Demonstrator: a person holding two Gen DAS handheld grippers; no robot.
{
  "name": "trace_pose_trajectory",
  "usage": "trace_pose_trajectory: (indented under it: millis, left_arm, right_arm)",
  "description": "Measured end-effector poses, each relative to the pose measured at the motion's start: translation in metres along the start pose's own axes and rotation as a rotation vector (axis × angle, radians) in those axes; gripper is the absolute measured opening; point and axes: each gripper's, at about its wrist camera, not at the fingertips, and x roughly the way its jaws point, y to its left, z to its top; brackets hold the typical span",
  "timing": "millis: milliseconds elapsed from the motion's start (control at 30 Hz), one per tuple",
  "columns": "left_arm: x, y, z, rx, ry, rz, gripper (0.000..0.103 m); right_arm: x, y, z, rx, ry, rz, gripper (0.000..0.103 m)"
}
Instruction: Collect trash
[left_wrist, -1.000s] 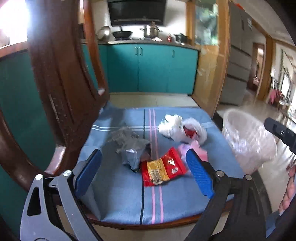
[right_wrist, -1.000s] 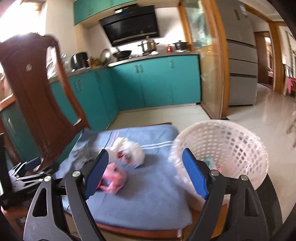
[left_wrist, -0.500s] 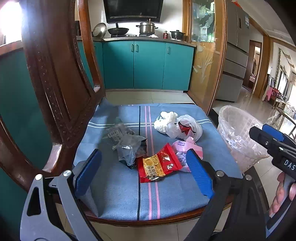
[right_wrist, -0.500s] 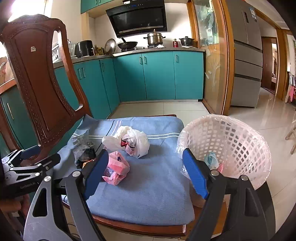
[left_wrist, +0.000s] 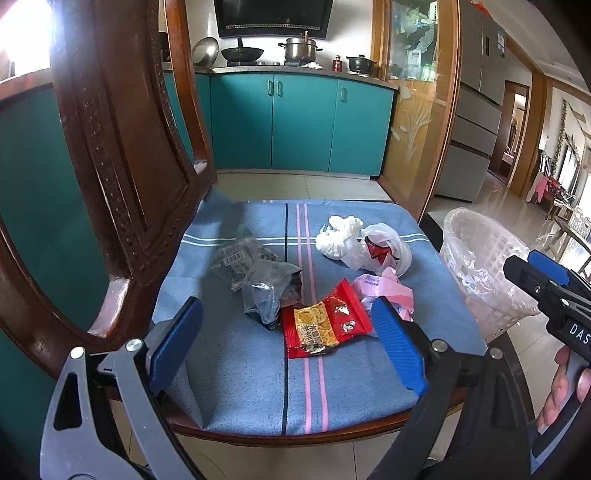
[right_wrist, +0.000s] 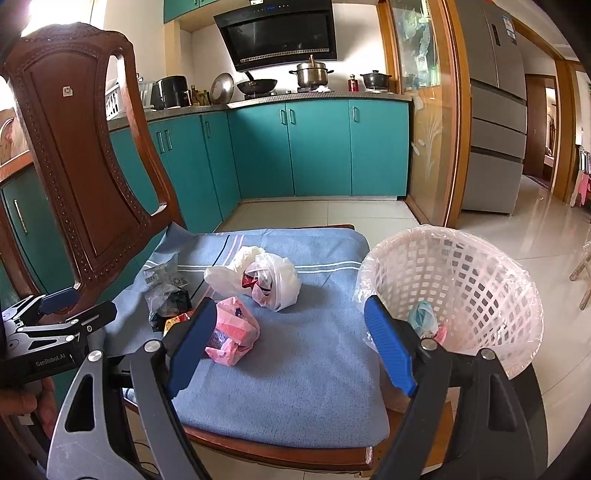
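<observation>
Left wrist view: my left claw (left_wrist: 286, 341) hangs open and empty over the near part of a wooden chair (left_wrist: 110, 155) whose seat wears a blue striped cloth (left_wrist: 240, 376). All the trash lies on that cloth. A red snack wrapper (left_wrist: 323, 325) sits flat just ahead of my blue pads, its long axis slanting from near-left to far-right, the torn end toward me. Touching its left side is a crumpled grey foil bag (left_wrist: 266, 288), and behind that a clear wrapper (left_wrist: 236, 258) with a barcode. A pink plastic bag (left_wrist: 380, 291) lies just right of the red one, partly behind my right pad. Farther back sits a white plastic bag (left_wrist: 362, 247) with something red inside.

Right wrist view: my right claw (right_wrist: 291, 341) is also open, gripping nothing, with the pink bag beside its left pad. A white lattice bin (right_wrist: 480, 280), lined with clear plastic, stands off the seat's right edge, with 2 or so scraps already in it.
</observation>
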Motion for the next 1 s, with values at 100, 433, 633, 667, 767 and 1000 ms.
trace_pose_trajectory:
  millis: [100, 433, 633, 667, 767, 1000]
  left_arm:
    - [0.002, 0.001, -0.001, -0.004, 0.006, 0.003, 0.092]
    - [0.008, -0.002, -0.003, 0.012, 0.025, 0.001, 0.092]
    - [0.009, -0.006, -0.004, 0.020, 0.032, -0.004, 0.092]
    - [0.010, -0.006, -0.004, 0.021, 0.034, -0.006, 0.092]
    - [0.010, -0.008, -0.005, 0.028, 0.037, -0.007, 0.092]
    - [0.011, -0.009, -0.006, 0.028, 0.038, -0.010, 0.092]
  right_arm:
    - [0.000, 0.000, -0.001, -0.002, 0.003, 0.002, 0.080]
    - [0.001, 0.000, -0.001, -0.005, 0.005, 0.001, 0.080]
    - [0.001, 0.001, -0.001, -0.005, 0.005, 0.002, 0.080]
    - [0.001, 0.001, -0.001, -0.006, 0.006, 0.002, 0.080]
    - [0.001, 0.000, -0.001, -0.006, 0.006, 0.001, 0.080]
    - [0.002, 0.000, -0.003, -0.010, 0.010, 0.005, 0.080]
